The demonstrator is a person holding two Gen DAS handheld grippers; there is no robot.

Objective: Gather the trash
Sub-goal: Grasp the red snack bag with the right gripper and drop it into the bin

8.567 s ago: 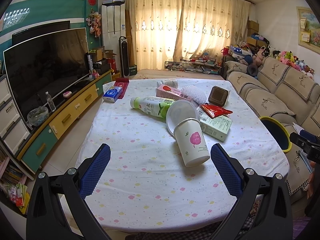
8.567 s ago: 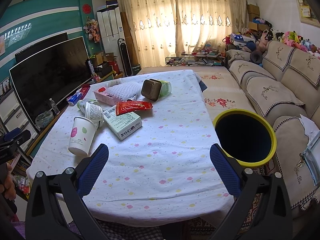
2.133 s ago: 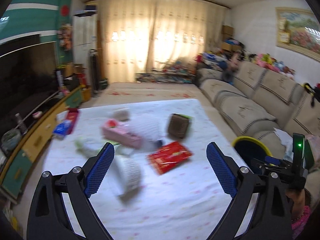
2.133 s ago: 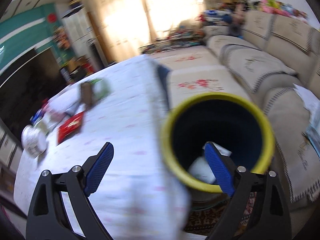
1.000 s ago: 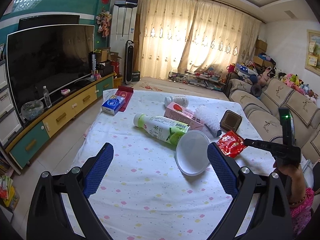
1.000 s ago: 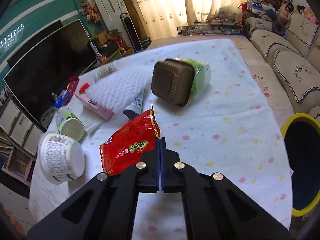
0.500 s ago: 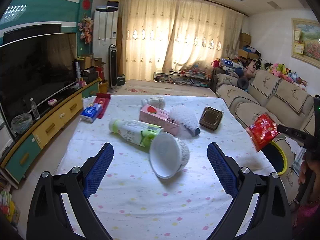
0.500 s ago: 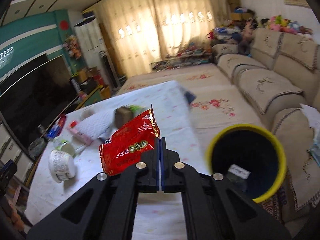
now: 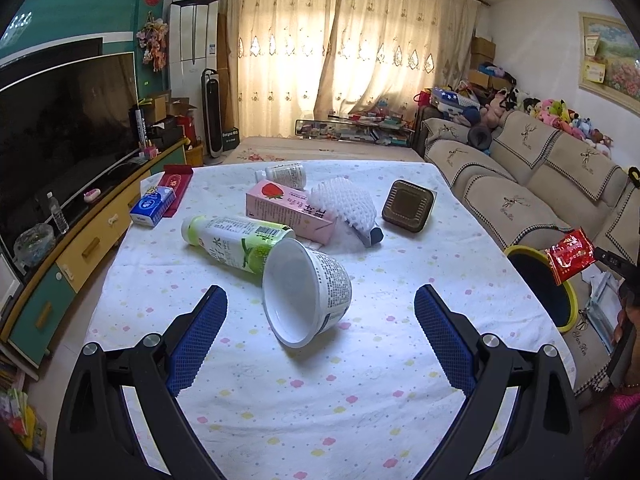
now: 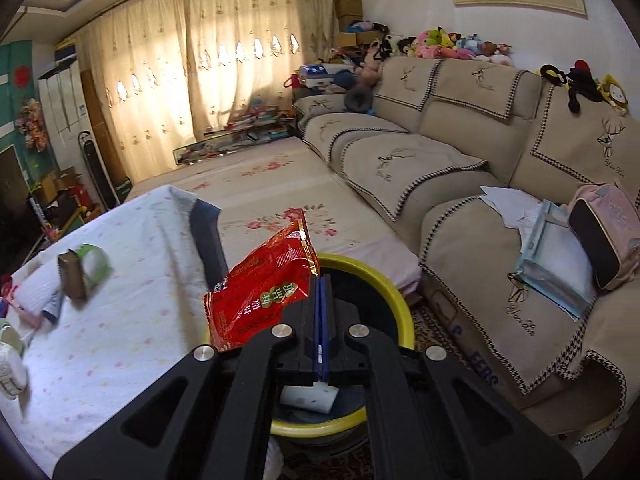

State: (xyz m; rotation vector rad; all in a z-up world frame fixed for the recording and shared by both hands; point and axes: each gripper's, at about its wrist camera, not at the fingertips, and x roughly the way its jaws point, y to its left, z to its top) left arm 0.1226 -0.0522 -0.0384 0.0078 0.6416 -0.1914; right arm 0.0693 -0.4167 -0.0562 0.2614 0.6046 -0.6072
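We see the right gripper [image 10: 321, 280] with its blue pads pressed together on one edge of a red snack wrapper [image 10: 264, 292]; the wrapper hangs out to the left of the fingers, crumpled and tilted. Directly beneath and behind the wrapper sits the yellow-rimmed bin [image 10: 396, 300], dark inside, with a white box [image 10: 308, 398] lying at its bottom. The bin stands on the floor between the table [image 10: 120, 320] and the sofa [image 10: 460, 168]. From the left wrist view we note the wrapper held in the air above the bin's rim, off the table's right edge. The left gripper [image 9: 320, 320] hovers spread wide over the table, nothing between its blue pads. Just ahead of it a white paper bowl [image 9: 306, 292] lies on its side, mouth toward us, touching a green-labelled bottle [image 9: 236, 240]. Behind these lie a pink carton [image 9: 290, 212], a white foam net [image 9: 346, 206] and a brown square lid [image 9: 408, 206].
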